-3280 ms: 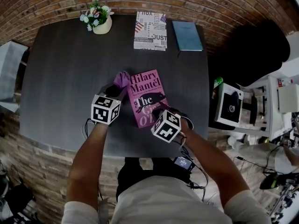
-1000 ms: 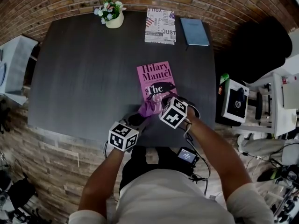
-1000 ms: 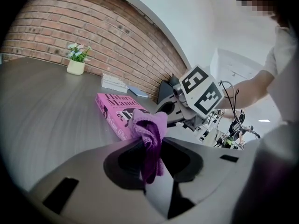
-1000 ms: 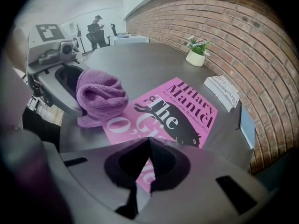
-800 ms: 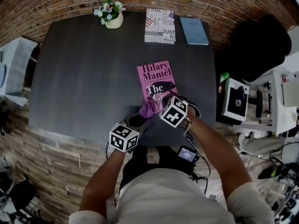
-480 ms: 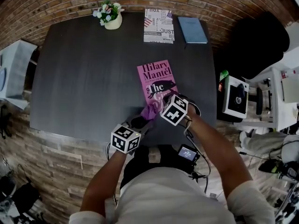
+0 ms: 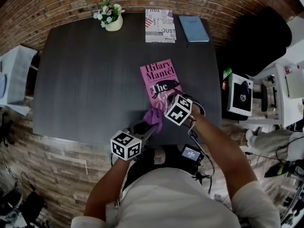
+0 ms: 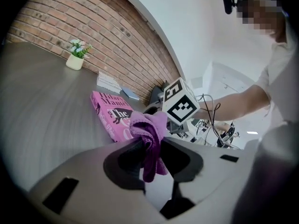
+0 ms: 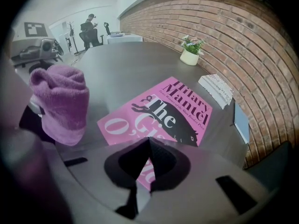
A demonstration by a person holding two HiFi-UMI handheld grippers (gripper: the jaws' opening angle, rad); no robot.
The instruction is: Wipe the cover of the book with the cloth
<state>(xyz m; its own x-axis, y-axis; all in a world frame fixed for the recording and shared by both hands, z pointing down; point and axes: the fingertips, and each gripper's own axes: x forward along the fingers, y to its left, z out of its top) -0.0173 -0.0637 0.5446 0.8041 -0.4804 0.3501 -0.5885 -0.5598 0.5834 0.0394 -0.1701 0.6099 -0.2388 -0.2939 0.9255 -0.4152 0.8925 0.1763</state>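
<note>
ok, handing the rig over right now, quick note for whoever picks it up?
Left gripper: shut on the purple cloth, beside the pink book's near-left corner.
Right gripper: shut, empty, over the book's near end.
Book lies cover up on the dark table.
Done: cloth is gripped. Left: wipe the cover; how much is already wiped does not show.

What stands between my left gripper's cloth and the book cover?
Nothing visible. The cloth, clamped in the left gripper, is by the near-left corner of the book; the shut right gripper sits over only its near end.
</note>
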